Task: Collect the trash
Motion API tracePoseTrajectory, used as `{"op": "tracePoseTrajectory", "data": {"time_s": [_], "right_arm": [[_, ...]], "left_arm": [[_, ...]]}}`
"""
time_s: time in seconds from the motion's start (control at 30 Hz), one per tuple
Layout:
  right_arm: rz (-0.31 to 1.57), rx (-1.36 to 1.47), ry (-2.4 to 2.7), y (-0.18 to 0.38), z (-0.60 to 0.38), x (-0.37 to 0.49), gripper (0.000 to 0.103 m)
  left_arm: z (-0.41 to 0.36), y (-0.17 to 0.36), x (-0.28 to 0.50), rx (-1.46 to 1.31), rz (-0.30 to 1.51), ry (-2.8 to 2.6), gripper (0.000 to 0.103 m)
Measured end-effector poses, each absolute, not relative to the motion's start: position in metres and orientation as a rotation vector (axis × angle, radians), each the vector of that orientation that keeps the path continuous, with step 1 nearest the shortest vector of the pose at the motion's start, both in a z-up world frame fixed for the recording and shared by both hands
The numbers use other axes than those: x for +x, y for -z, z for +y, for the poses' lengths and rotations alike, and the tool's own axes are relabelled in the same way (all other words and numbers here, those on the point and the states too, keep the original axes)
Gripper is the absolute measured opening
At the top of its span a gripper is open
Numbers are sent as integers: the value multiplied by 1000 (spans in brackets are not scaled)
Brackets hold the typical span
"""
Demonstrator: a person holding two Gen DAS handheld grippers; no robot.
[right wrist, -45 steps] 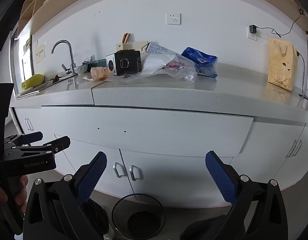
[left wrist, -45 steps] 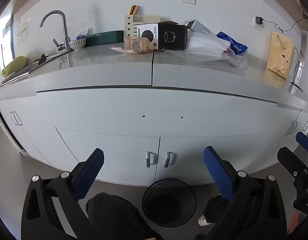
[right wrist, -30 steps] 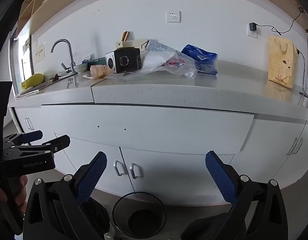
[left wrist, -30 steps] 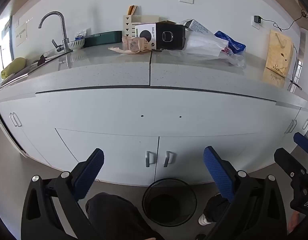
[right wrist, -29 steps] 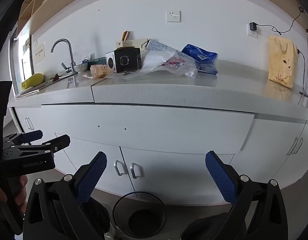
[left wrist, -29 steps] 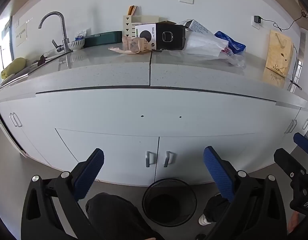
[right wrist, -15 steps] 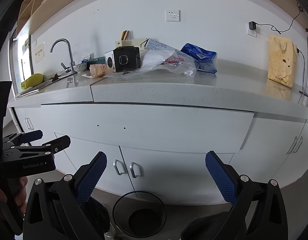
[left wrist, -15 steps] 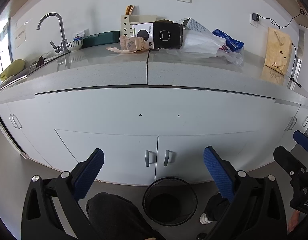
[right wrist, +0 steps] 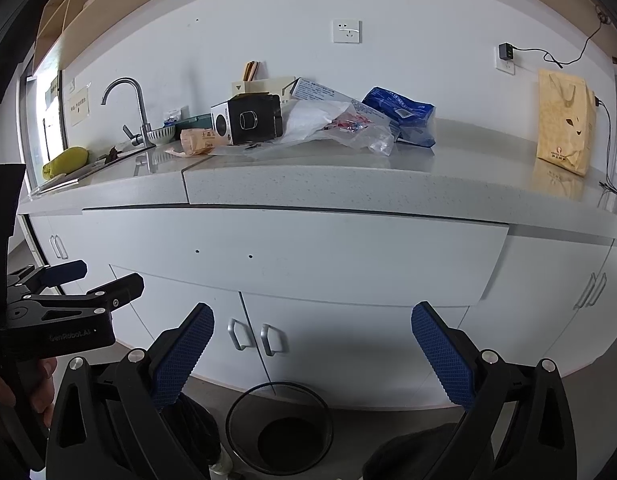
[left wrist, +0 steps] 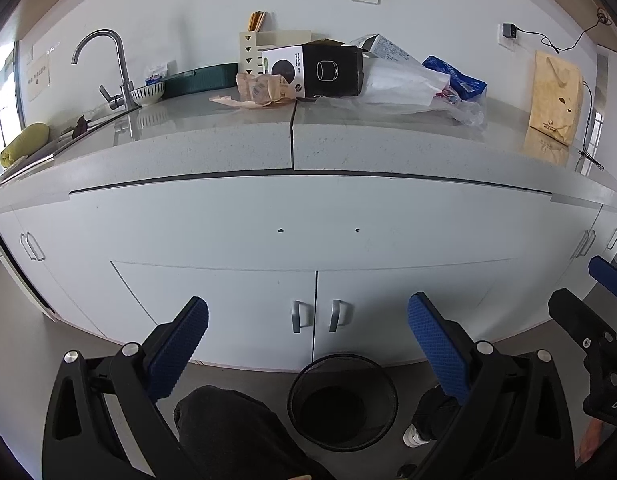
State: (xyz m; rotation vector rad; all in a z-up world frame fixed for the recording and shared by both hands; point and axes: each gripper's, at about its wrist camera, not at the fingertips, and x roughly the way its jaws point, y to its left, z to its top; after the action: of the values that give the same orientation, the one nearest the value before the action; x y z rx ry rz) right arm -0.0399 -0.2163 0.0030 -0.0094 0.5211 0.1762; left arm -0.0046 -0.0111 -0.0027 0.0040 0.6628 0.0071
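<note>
Left wrist: round black mesh bin (left wrist: 343, 401), speckled stone countertop (left wrist: 212, 148).

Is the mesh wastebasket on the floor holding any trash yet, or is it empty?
Apparently empty: the mesh wastebasket shows only a dark bare bottom in both wrist views; trash sits on the countertop.

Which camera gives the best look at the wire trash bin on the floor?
The left wrist view: the wire trash bin shows whole, rim and dark inside, between the fingers of the left hand-held gripper. In the right wrist view its lower edge is cut off.
</note>
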Motion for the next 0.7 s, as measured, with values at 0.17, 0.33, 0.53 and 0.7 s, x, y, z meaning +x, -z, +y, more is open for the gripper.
{"op": "tracePoseTrajectory", "data": {"time_s": [0.17,0.33,0.53,0.7], "right_arm": [[522,-9,-177,-3,-216,-40,100],[522,-8,-178,-3,-216,-39,100],[522,-7,-177,-4,-216,-38,100],[525,-8,-179,-4,-216,-37,100]], "left_arm": [[-13,4,-4,18,668,-6,99],[-14,3,-5,22,666,2,99],[-14,2,-6,22,661,-1,99],[-13,2,-5,19,664,-1,99]]}}
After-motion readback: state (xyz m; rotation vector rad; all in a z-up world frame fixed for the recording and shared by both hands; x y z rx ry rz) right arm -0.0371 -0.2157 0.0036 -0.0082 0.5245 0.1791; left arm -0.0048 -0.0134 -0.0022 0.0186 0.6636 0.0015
